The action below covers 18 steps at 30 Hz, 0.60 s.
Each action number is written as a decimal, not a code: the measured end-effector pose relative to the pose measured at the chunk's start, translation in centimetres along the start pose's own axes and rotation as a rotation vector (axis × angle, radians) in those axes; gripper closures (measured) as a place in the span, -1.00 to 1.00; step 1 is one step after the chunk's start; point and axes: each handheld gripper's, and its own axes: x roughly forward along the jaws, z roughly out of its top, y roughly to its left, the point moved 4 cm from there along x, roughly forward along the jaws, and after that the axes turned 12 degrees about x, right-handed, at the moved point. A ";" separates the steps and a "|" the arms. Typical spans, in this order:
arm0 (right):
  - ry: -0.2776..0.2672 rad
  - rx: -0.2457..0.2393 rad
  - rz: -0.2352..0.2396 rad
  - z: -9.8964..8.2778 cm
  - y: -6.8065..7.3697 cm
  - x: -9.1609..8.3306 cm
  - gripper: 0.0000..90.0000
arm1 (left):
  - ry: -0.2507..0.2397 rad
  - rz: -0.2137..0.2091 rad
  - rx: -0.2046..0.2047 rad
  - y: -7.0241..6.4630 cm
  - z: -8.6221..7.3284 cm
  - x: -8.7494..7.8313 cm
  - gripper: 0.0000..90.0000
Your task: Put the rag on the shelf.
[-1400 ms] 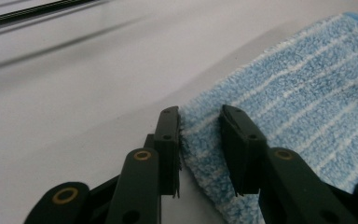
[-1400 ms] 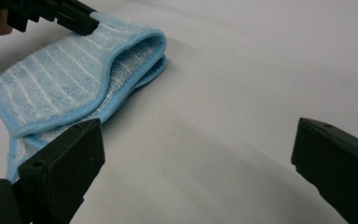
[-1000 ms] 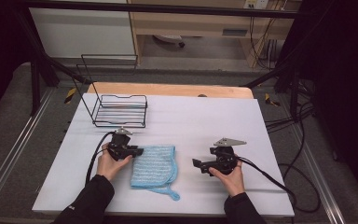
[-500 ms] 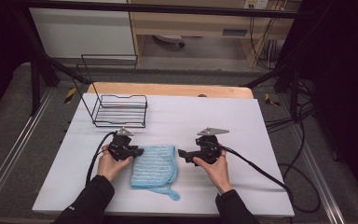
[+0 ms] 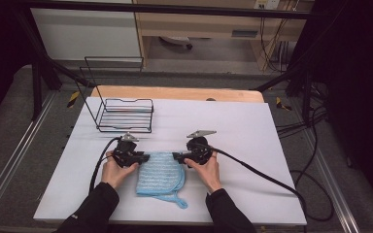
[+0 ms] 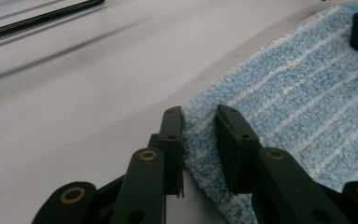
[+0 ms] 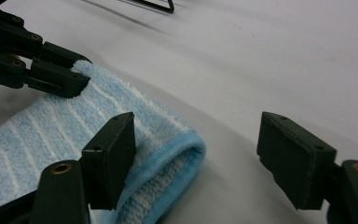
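A folded blue striped cloth (image 5: 159, 175) lies on the white table (image 5: 238, 126) near the front, between my two hands. My left gripper (image 5: 145, 158) is at its far left corner. In the left gripper view the jaws (image 6: 199, 116) pinch the cloth's edge (image 6: 298, 93). My right gripper (image 5: 176, 156) is at the far right corner. In the right gripper view its jaws (image 7: 198, 135) stand apart around the folded blue corner (image 7: 177, 149), with a gap on the right side. They have just been closing. The left gripper's jaws (image 7: 58, 77) show at the upper left there.
A black wire rack (image 5: 126, 115) stands at the back left of the table. A small loop (image 5: 179, 201) hangs from the cloth's near corner. Cables trail from both grippers toward the table's sides. Open white surface lies to the right and behind.
My right hand has moved left to the cloth's far right corner, and its jaws have narrowed around it. The left hand and the cloth have stayed put.
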 end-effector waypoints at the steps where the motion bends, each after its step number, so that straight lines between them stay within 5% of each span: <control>1: 0.004 0.003 0.004 -0.1 0.0 0.2 -0.22 | 0.000 0.000 0.000 0.0 0.0 0.0 0.59; 10: 0.056 0.016 0.018 -0.8 0.0 0.7 0.21 | -0.002 -0.001 0.002 0.0 0.0 0.0 0.59; 18: 0.072 0.015 0.039 -1.1 0.2 0.8 0.39 | -0.001 -0.005 0.004 0.1 0.0 0.0 0.59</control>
